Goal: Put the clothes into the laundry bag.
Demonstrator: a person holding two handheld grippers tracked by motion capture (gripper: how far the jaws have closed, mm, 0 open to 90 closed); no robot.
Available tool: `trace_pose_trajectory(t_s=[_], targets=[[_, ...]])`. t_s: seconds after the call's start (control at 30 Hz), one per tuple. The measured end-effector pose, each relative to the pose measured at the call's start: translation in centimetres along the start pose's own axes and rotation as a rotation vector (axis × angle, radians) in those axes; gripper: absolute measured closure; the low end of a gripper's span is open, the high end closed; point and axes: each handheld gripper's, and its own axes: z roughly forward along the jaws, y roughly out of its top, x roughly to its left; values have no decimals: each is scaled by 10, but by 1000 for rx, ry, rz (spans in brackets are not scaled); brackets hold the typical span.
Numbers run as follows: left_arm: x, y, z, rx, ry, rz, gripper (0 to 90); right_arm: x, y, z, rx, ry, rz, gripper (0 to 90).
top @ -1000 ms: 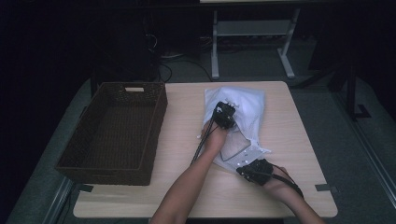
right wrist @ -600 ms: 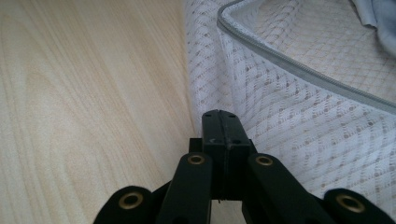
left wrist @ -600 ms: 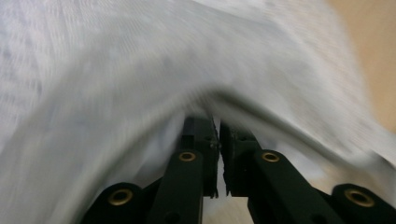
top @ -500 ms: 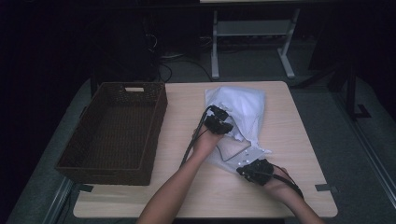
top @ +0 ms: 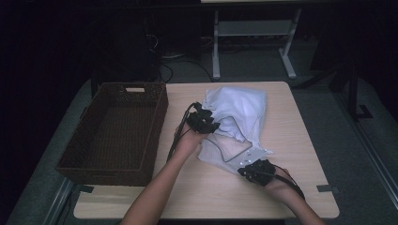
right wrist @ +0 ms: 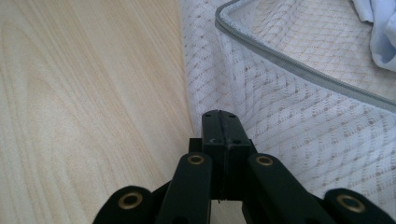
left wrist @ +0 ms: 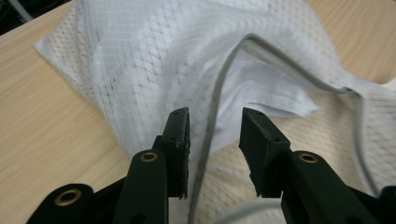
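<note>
Where the room falls off into darkness behind the desk (top: 197, 187), little can be made out beyond a pale frame of legs and some cables on the floor. On the desk lies a white mesh laundry bag (top: 237, 119), right of centre, its grey zipper edge (left wrist: 212, 116) curling open; something pale and folded sits inside it, a cloth (left wrist: 261, 93) whose shape is hard to read through the netting. A dark wicker basket (top: 155, 117) stands on the left part of the desk, just beside the bag's side, its bottom lost in shadow.

The left gripper (top: 209, 125) is held above the bag's left edge, the hand under it with the forearm stretching in from the bottom edge. Its jaws have just been opening: in the left gripper view they stand apart, with the zipper edge running up between them, close to one pad and clear of the other, so nothing is pressed.

The right gripper (top: 248, 169) sits low at the bag's near corner, the hand behind it near the desk's front edge and partly cut off by the frame. In the right gripper view its jaws are pressed together at the mesh border; whether a fold of mesh is pinched between them I cannot tell, since the pads hide the seam.
</note>
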Motion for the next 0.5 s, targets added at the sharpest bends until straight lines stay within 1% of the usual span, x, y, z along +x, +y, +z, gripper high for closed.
trace_pose_trajectory(t_s=[0.03,0.07,0.1,0.13,0.17,0.23,0.33,0.37,0.4,0.43,0.5], targets=[[2,0,5,3,-3,-1,657,0,0,0,-1,1,2,897],[2,0,8,9,-4,-1,699,0,0,0,-1,3,3,897],[3,0,10,15,-12,1,751,0,0,0,-2,3,4,897],[4,-1,10,11,-21,-1,824,-1,0,0,-3,4,5,897],[3,-1,7,1,-27,-1,863,-1,-1,0,-2,4,6,897],[0,-2,-1,-25,-37,11,880,-1,-1,0,-2,2,7,897],[-7,-6,-20,-68,-47,62,881,-1,-1,0,-4,8,21,897],[-10,-8,-26,-81,-60,69,882,-1,-1,-1,-3,10,30,897],[-13,-12,-30,-89,-78,86,882,-1,-1,0,-5,11,38,897],[-17,-16,-33,-88,-95,115,883,-1,-1,0,-5,8,43,897],[-26,-26,-35,-57,-132,170,883,0,-1,0,-3,-3,42,897]])
